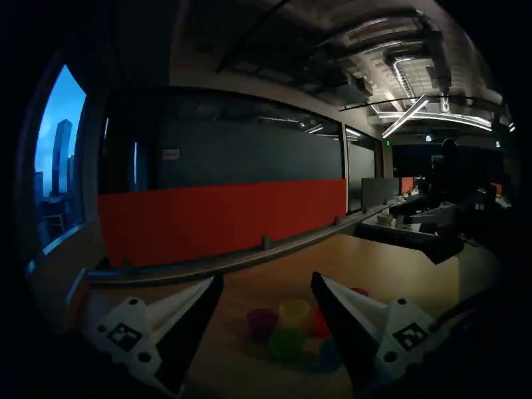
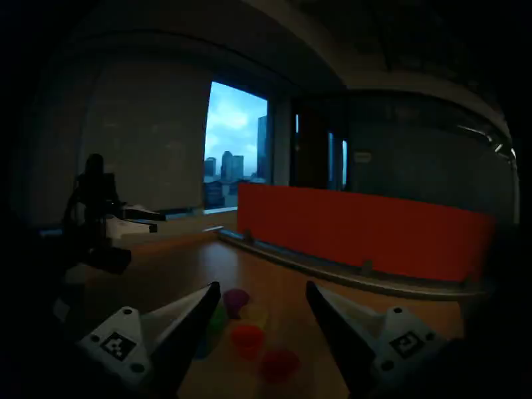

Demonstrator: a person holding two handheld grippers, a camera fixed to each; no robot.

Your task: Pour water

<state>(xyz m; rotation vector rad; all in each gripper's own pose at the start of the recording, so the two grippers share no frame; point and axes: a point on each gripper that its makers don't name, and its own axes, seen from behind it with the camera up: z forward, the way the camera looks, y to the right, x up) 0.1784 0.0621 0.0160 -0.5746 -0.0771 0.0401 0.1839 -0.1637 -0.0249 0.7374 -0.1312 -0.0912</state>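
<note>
Plastic cups (image 1: 287,342) in mixed colours cluster mid-tabletop (image 1: 372,266), seemingly upright, straight ahead of and below the left claw (image 1: 266,278), which is spread wide and empty. The right claw (image 2: 261,285), equally wide and empty, faces the same cluster from another side (nearer arm: cannot tell). Bare wood all round; a red partition (image 1: 219,219) lines the far edge.
</note>
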